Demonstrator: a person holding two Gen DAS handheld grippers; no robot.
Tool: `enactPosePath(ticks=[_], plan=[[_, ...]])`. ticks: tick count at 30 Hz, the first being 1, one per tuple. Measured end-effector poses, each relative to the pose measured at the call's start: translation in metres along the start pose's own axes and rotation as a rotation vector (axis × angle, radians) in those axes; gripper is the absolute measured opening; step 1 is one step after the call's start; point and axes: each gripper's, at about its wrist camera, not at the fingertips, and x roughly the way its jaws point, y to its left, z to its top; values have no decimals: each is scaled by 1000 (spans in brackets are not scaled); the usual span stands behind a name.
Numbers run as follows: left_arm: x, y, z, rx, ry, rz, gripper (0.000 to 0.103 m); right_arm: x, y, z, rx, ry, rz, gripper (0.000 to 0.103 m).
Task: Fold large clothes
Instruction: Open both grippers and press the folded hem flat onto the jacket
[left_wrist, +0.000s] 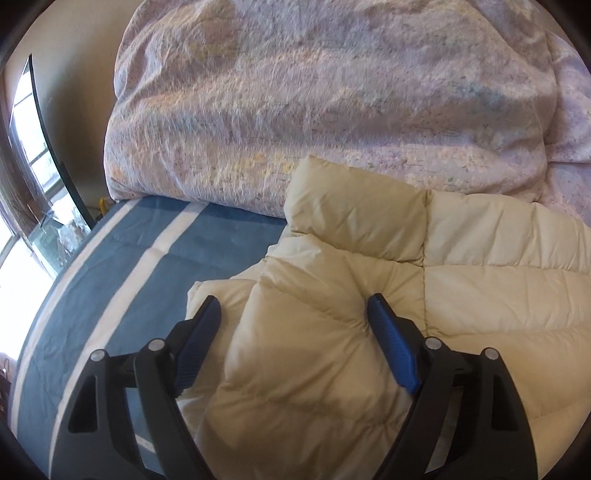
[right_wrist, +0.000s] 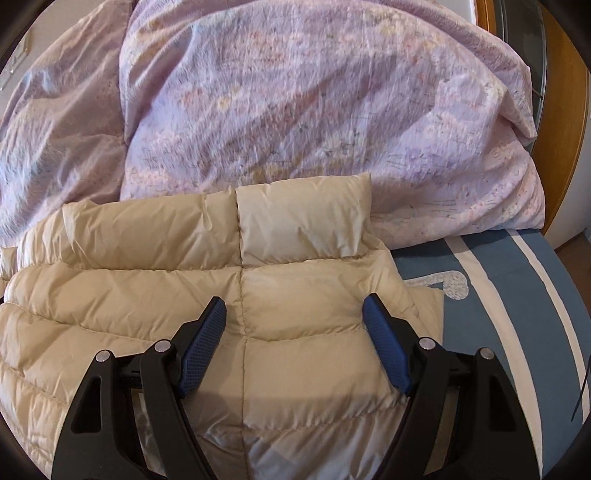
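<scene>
A bed fills both views, covered by a blue sheet (left_wrist: 229, 236) with white stripes. A bulky quilt (left_wrist: 332, 110) in pale lilac with a faint floral print (heaped, not spread flat) lies across its far side. Beyond it stands a plain beige wall (left_wrist: 85, 48). At the left, a dark-framed window (left_wrist: 33, 147) lets in bright daylight. At the right edge, orange-brown wooden furniture (right_wrist: 565, 110) rises beside the bed.
</scene>
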Motion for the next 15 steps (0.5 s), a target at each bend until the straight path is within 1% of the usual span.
enactPosePath(ticks=[3, 7, 15], plan=[[7, 1, 1, -12, 10, -4, 87, 9, 2, 0, -10, 26, -19, 81], [14, 1, 2, -10, 12, -6, 88, 18, 4, 1, -16, 57, -38, 83], [24, 5, 3, -31, 39, -36, 89, 26, 1, 3, -16, 100, -58, 86]])
